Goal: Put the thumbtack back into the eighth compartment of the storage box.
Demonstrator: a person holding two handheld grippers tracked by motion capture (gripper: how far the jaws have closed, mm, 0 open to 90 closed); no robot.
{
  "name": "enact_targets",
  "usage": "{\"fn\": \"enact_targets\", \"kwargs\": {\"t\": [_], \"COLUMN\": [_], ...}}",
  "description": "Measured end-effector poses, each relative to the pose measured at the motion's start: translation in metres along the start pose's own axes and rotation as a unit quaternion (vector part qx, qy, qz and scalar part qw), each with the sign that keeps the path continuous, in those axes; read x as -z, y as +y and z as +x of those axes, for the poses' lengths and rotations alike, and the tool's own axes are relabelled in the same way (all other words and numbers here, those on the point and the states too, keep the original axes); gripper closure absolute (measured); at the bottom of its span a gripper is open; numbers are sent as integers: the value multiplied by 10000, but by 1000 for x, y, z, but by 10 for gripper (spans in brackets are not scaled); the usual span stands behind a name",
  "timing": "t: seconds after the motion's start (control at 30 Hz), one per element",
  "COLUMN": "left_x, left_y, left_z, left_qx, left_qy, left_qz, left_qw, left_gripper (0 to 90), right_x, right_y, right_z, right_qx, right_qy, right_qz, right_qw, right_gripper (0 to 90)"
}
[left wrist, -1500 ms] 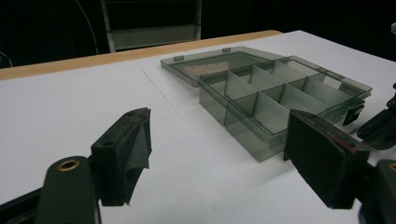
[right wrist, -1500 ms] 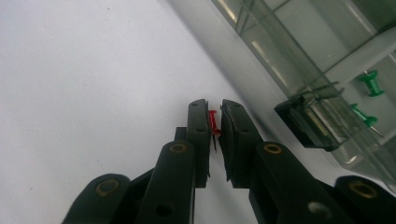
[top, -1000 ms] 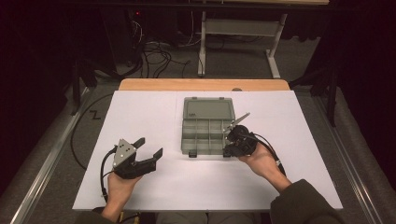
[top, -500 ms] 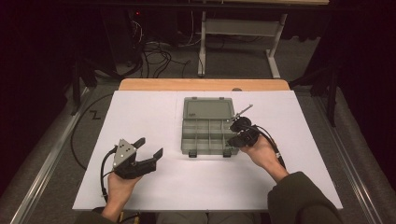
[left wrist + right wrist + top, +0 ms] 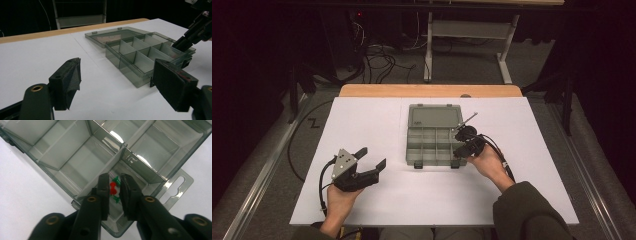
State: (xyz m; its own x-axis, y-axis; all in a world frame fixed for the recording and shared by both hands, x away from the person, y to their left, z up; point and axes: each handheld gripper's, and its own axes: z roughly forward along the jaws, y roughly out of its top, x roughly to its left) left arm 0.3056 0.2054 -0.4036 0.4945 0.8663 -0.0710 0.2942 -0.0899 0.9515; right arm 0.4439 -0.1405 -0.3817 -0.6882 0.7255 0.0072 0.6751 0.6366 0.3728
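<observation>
1. White table surface (image 5: pixel 377 125), a wooden strip along its far edge. Clear grey compartment box (image 5: pixel 434 145) lies a little right of centre, nearer the far edge than the near one; lid (image 5: pixel 434 117) swung fully open and lying flat toward the far edge.
2. Right gripper (image 5: pixel 464 146) reaches over the box's right side, tips down at its near-right corner compartment. Right hand (image 5: pixel 487 162) holds it just off the box's right edge, dark green sleeve (image 5: pixel 527 210) behind.
3. Right gripper view: jaws a narrow gap apart, having just been opening. A red push pin (image 5: pixel 113 188) sits in the gap between the pads; neither pad seems to press on it. Green pins (image 5: pixel 116 180) lie just beside it on the same compartment floor, one past the red pin, another nearer the camera.
4. Other compartments seen in that view look bare.
5. Left gripper (image 5: pixel 371 159) rests toward the near-left part of the surface, well apart from the box, jaws spread wide, nothing between them. Left gripper view: both pads hang over bare white surface, the box beyond.
6. Left hand (image 5: pixel 339 200) grips it from the near edge; cable (image 5: pixel 323 175) loops at its left.
</observation>
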Motion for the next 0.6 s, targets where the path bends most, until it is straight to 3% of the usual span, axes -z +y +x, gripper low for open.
{"fn": "enact_targets", "kwargs": {"t": [0.2, 0.6], "left_x": [0, 1], "left_y": [0, 0], "left_z": [0, 0], "left_qx": [0, -43], "left_qy": [-10, 7], "left_qz": [8, 17], "left_qw": [10000, 10000], "left_gripper": [236, 236], "right_x": [8, 29], "right_y": [-2, -10], "right_z": [-3, -18], "right_qx": [17, -313], "right_qy": [17, 40], "right_qz": [-212, -841], "right_qw": [9998, 9960], "right_gripper": [777, 744]}}
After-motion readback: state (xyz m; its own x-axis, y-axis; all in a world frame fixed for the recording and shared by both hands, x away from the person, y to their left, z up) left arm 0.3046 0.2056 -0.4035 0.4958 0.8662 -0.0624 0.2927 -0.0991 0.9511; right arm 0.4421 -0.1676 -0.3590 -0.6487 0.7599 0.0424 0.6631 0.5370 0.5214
